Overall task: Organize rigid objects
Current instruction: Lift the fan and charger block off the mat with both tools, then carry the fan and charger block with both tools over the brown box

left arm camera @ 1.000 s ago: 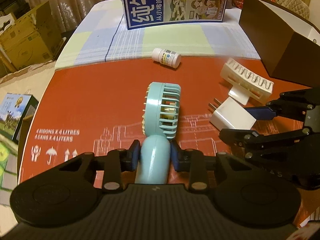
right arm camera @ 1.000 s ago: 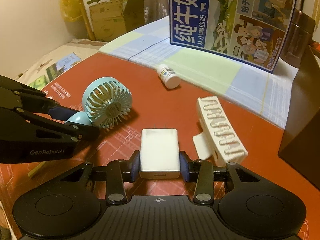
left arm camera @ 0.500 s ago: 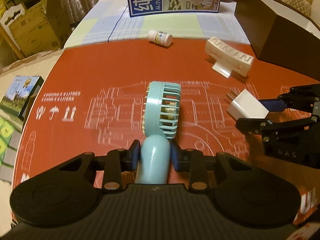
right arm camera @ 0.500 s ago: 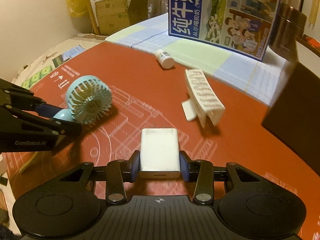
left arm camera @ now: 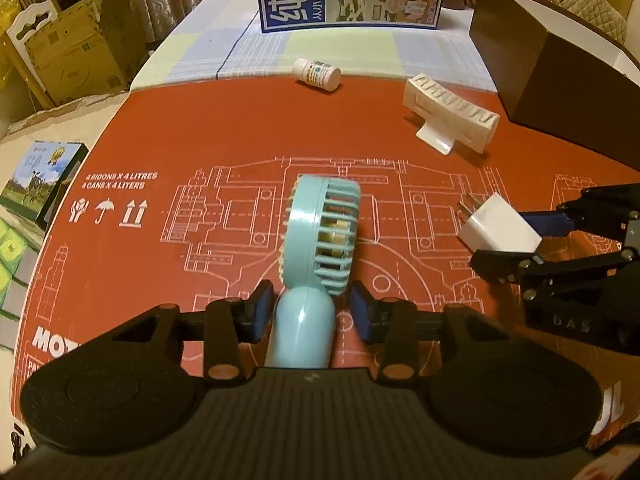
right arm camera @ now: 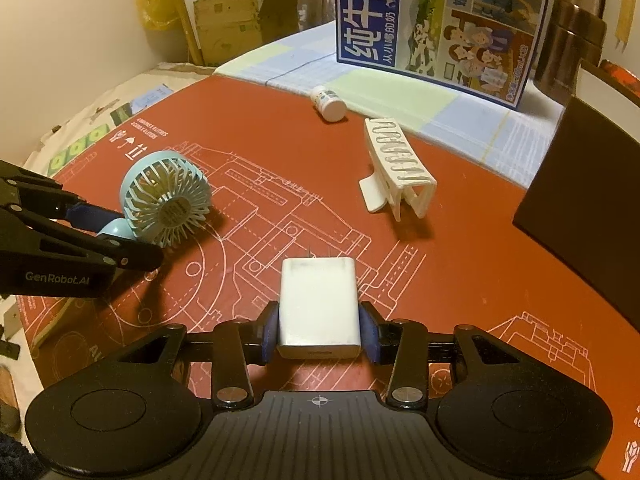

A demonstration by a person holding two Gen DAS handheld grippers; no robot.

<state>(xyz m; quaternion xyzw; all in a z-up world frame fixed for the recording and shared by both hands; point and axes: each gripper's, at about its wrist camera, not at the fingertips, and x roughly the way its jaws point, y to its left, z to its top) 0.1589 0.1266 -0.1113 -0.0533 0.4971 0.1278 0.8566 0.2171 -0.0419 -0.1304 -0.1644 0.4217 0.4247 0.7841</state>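
**Two grippers over red printed cardboard sheet: fan and charger**

Left gripper (left arm camera: 311,312): jaws parted around the handle of a pale blue handheld plastic fan (left arm camera: 320,236); a gap shows at the right pad, so hold cannot be told. Right gripper (right arm camera: 319,330): jaws clamped on a white rectangular plug-in charger (right arm camera: 318,306), prongs forward. On the red printed cardboard sheet (left arm camera: 224,120): white ribbed plastic clip (left arm camera: 450,114) at 1 o'clock, small white pill bottle (left arm camera: 317,73) lying at 12 o'clock.
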